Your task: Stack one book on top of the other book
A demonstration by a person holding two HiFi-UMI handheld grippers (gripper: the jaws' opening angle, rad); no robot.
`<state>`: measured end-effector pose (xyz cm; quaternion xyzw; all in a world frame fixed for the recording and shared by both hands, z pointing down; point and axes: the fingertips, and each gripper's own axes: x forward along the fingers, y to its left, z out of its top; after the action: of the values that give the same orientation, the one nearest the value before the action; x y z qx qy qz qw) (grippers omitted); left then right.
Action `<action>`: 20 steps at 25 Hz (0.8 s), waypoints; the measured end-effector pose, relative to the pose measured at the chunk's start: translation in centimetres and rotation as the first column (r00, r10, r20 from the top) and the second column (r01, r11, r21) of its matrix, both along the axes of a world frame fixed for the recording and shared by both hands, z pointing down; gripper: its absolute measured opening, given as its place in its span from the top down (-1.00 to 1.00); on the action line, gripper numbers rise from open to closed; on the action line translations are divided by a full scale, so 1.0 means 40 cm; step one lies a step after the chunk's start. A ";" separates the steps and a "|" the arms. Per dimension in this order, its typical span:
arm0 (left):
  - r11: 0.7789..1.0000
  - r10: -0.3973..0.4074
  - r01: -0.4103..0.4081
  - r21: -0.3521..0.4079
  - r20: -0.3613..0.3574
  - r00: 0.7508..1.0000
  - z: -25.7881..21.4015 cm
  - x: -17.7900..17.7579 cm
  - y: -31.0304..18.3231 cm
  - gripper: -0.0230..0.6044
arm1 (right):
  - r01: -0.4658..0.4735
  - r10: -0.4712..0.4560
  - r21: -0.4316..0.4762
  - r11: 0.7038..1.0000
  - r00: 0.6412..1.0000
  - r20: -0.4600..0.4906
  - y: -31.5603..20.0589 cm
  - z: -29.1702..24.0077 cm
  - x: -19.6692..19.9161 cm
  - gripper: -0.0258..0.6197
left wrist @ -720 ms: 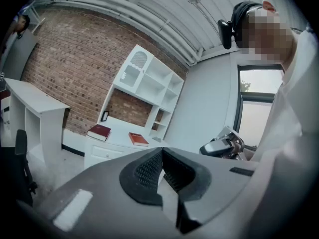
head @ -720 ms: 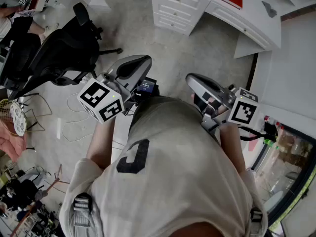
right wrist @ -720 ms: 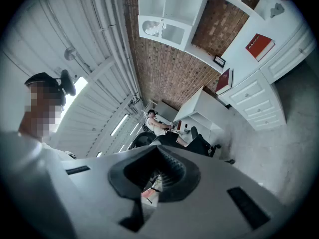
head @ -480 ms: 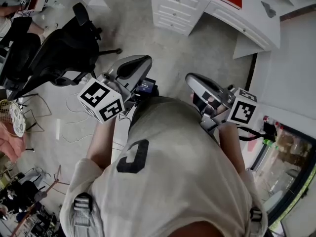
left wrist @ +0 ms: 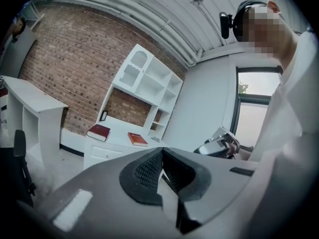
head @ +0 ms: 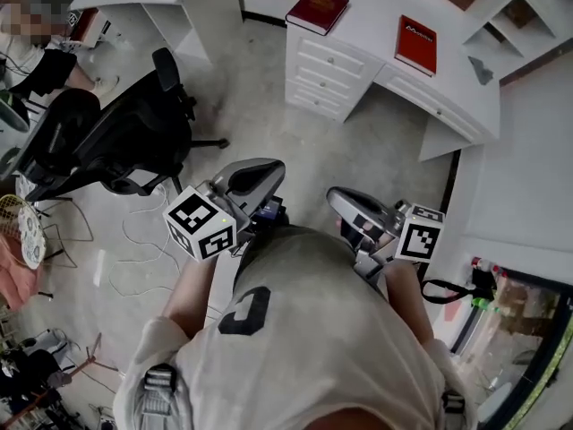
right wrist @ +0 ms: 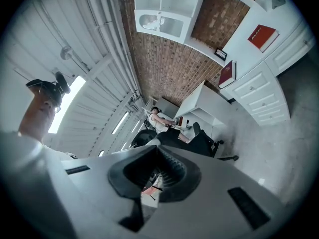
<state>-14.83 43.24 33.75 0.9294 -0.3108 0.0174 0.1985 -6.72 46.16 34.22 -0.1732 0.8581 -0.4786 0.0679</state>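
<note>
now | left gripper [left wrist: 162,152] closed | right gripper [right wrist: 157,149] closed | dark book [head: 317,10], red book [head: 416,45] apart

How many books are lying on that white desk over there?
2. A dark red book lies at the desk's left end, above the drawers; a brighter red book lies further right, apart from it. More could be hidden in the shelf unit.

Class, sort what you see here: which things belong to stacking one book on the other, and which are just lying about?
Belong to the job:
- dark red book
- bright red book
- white desk, where both books lie apart
- left gripper, shut and empty
- right gripper, shut and empty

Just lying about:
- black office chair
- loose cables on the floor
</note>
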 end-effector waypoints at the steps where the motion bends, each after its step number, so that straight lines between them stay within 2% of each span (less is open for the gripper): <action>1: 1.000 -0.004 0.004 0.009 -0.014 1.000 -0.013 -0.012 -0.004 0.91 | 0.013 -0.013 0.000 1.000 1.000 -0.004 0.000 -0.001 -0.015 0.91; 4: 0.999 -0.036 0.037 0.028 -0.037 0.999 -0.037 -0.056 -0.023 0.91 | 0.049 -0.049 0.000 0.999 0.999 -0.014 -0.005 -0.006 -0.055 0.91; 11: 0.986 -0.156 0.154 0.067 0.031 0.987 -0.031 -0.214 -0.066 0.91 | 0.081 -0.080 0.020 0.997 0.996 -0.045 -0.037 -0.021 -0.138 0.91; 16: 0.981 -0.195 0.195 0.010 -0.037 0.980 -0.003 -0.307 -0.055 0.91 | 0.094 -0.096 -0.029 0.995 0.994 -0.054 -0.031 0.003 -0.201 0.91; 20: 0.968 -0.248 0.250 -0.027 0.055 0.967 0.063 -0.357 -0.084 0.91 | 0.078 -0.074 0.027 0.997 0.988 -0.134 -0.035 -0.011 -0.224 0.91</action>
<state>-29.10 39.88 36.28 0.8788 -0.4297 0.0213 0.2065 -15.67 44.76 33.77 -0.1708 0.8744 -0.4541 -0.0050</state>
